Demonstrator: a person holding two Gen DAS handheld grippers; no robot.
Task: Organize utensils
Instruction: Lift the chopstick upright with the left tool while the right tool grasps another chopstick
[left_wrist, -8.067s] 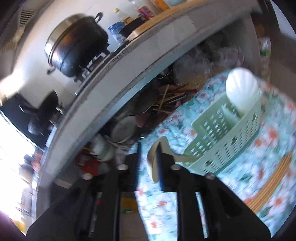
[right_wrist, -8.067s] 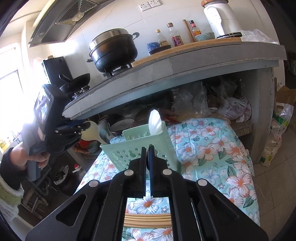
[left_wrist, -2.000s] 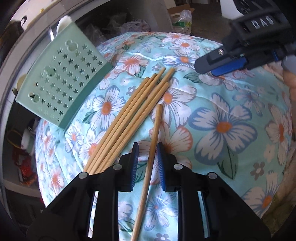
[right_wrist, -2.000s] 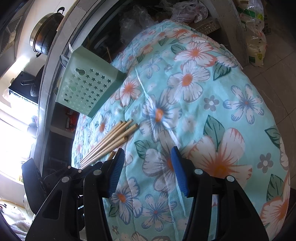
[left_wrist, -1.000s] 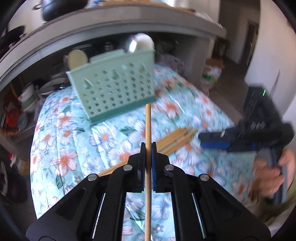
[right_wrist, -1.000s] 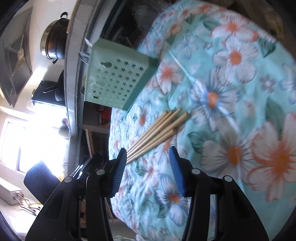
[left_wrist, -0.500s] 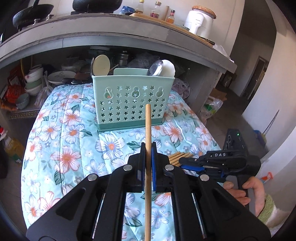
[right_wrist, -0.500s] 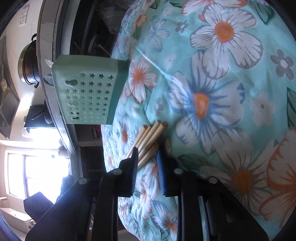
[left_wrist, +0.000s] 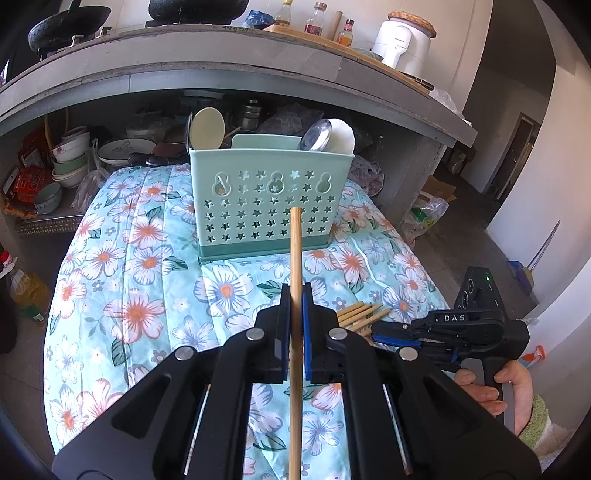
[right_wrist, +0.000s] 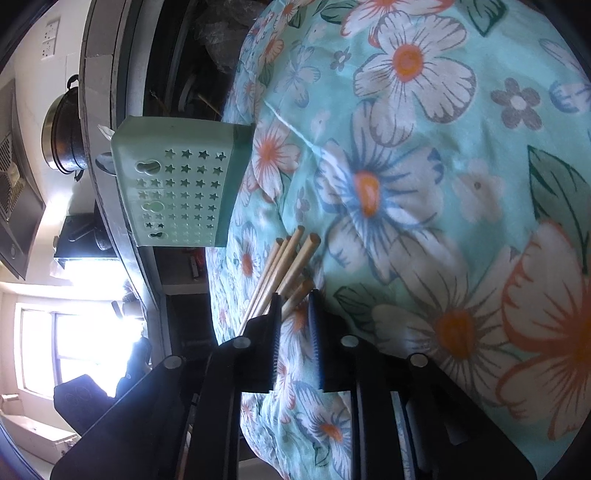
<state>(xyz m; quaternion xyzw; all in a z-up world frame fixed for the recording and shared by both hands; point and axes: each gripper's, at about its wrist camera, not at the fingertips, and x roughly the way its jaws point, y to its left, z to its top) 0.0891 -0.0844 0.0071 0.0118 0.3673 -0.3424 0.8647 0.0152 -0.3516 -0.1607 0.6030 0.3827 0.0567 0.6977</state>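
A single wooden chopstick (left_wrist: 295, 251) stands between the pads of my left gripper (left_wrist: 293, 291), which is shut on it, its tip pointing at the mint-green star-holed basket (left_wrist: 269, 199). A cream spoon (left_wrist: 208, 127) and a metal ladle (left_wrist: 316, 134) stand in that basket. My right gripper (right_wrist: 294, 295) is low at the near ends of the chopstick bundle (right_wrist: 291, 251) on the floral cloth. Its jaws are narrow and opening, with one chopstick end (right_wrist: 300, 290) between them, not visibly pressed. The left wrist view shows the right gripper (left_wrist: 376, 328) beside the bundle (left_wrist: 360, 312).
The basket (right_wrist: 177, 184) stands at the far edge of the floral cloth (left_wrist: 140, 266), under a grey concrete counter (left_wrist: 229, 70). Bowls and plates (left_wrist: 70, 155) crowd the shelf at the left. An oil bottle (left_wrist: 26, 291) stands at the left. A person's hand (left_wrist: 513, 387) holds the right gripper.
The right gripper has sunk onto the chopstick ends and its jaws have narrowed around one of them. The left gripper rolled upright with its chopstick, then kept still facing the basket.
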